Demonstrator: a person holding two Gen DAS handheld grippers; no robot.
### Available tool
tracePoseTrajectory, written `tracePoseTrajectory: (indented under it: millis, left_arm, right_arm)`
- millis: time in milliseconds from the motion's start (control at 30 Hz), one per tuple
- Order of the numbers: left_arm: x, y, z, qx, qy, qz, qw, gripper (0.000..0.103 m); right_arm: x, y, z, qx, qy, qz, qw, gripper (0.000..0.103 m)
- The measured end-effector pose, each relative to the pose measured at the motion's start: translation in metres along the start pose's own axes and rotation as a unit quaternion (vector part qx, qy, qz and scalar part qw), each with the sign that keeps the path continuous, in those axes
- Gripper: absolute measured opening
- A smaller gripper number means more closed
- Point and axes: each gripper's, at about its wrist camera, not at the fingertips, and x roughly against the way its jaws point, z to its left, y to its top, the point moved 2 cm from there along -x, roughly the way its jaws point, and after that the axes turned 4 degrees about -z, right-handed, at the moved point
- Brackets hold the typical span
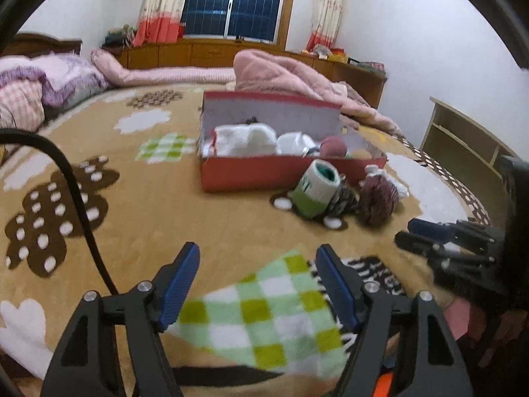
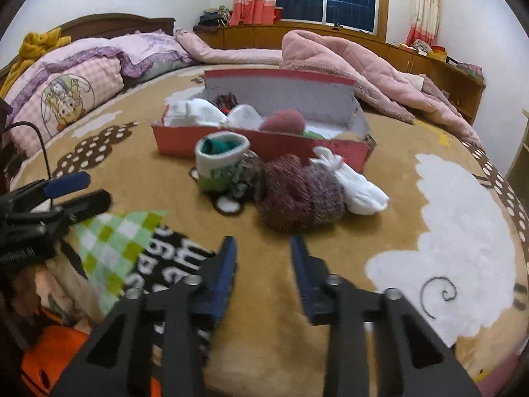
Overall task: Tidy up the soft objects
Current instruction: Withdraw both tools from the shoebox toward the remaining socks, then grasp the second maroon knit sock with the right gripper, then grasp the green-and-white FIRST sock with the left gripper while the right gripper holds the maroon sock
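On the brown patterned blanket sits one red box, several rolled soft things already inside it; four more wait just in front: a green-and-white sock roll, a dark patterned bundle, a maroon knit bundle, a white sock. Both claws hover short of that cluster, well apart from it. Left gripper gapes wide, empty; right gripper stands narrowly parted, nothing between its fingers. Pink quilts crowd behind the box; open blanket lies rightward.

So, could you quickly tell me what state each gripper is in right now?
Left gripper: open, nothing between its fingers.
Right gripper: partly open, holding nothing.
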Motion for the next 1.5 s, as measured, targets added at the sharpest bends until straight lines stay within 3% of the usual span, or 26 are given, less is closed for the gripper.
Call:
tracePoseTrajectory:
  millis: [133, 200, 233, 267, 300, 433, 567, 600, 667, 733, 967, 1100, 1200, 1267, 1367, 1467, 1500]
  left_arm:
    - [-0.005, -0.002, 0.013, 0.022, -0.014, 0.015, 0.9995, 0.072]
    - [-0.006, 0.001, 0.014, 0.029, -0.018, 0.009, 0.9994, 0.071]
    - [-0.006, 0.002, 0.013, 0.032, -0.024, 0.004, 0.9992, 0.071]
    - [-0.007, 0.004, 0.012, 0.032, -0.029, -0.001, 0.9991, 0.071]
    - [-0.007, 0.006, 0.009, 0.031, -0.033, -0.008, 0.9989, 0.072]
    - [-0.015, 0.005, 0.002, 0.02, -0.038, -0.005, 0.9991, 0.072]
    - [-0.023, 0.0, -0.005, 0.008, -0.035, 0.015, 0.9993, 0.072]
    - [-0.024, 0.0, -0.006, 0.007, -0.036, 0.015, 0.9992, 0.072]
    - [-0.024, 0.001, -0.007, 0.01, -0.038, 0.009, 0.9992, 0.072]
    - [-0.027, 0.004, -0.009, 0.009, -0.04, 0.008, 0.9991, 0.072]
    - [-0.037, 0.019, -0.02, -0.026, -0.045, -0.019, 0.9985, 0.071]
    - [-0.052, 0.032, -0.016, 0.01, -0.064, -0.016, 0.9977, 0.062]
    - [-0.066, 0.04, -0.017, 0.027, -0.063, -0.013, 0.9975, 0.052]
    - [-0.076, 0.043, -0.023, 0.03, -0.067, -0.006, 0.9973, 0.05]
    - [-0.09, 0.047, -0.034, 0.029, -0.078, -0.004, 0.9965, 0.05]
    - [-0.101, 0.05, -0.047, 0.024, -0.093, -0.003, 0.9954, 0.05]
    - [-0.104, 0.05, -0.051, 0.019, -0.097, -0.003, 0.995, 0.045]
  right_arm:
    - [-0.007, 0.001, -0.018, -0.01, 0.007, 0.003, 1.0, 0.026]
    - [-0.013, 0.007, -0.026, -0.041, 0.042, 0.004, 0.998, 0.039]
    - [-0.016, 0.011, -0.029, -0.057, 0.056, 0.002, 0.997, 0.056]
    - [-0.018, 0.014, -0.031, -0.067, 0.065, -0.003, 0.996, 0.062]
    - [-0.021, 0.018, -0.032, -0.07, 0.067, -0.008, 0.995, 0.062]
    - [-0.035, 0.027, -0.031, -0.038, -0.025, -0.014, 0.999, 0.063]
    - [-0.047, 0.031, -0.03, -0.022, -0.019, -0.024, 0.999, 0.064]
    - [-0.05, 0.031, -0.029, -0.013, -0.014, -0.024, 1.0, 0.064]
    - [-0.053, 0.029, -0.026, 0.002, 0.002, -0.016, 1.0, 0.031]
    - [-0.053, 0.028, -0.024, 0.016, 0.007, -0.017, 1.0, 0.021]
    - [-0.021, 0.025, -0.043, -0.062, 0.091, -0.026, 0.994, 0.019]
    - [-0.003, 0.013, -0.061, -0.08, 0.107, -0.006, 0.991, 0.02]
    - [-0.007, 0.004, -0.073, -0.094, 0.09, 0.024, 0.991, 0.025]
    - [-0.011, 0.0, -0.081, -0.103, 0.077, 0.034, 0.991, 0.037]
    - [-0.017, -0.003, -0.084, -0.122, 0.086, 0.045, 0.988, 0.057]
    - [-0.026, -0.004, -0.082, -0.137, 0.108, 0.048, 0.983, 0.068]
    - [-0.03, -0.004, -0.081, -0.141, 0.114, 0.05, 0.982, 0.069]
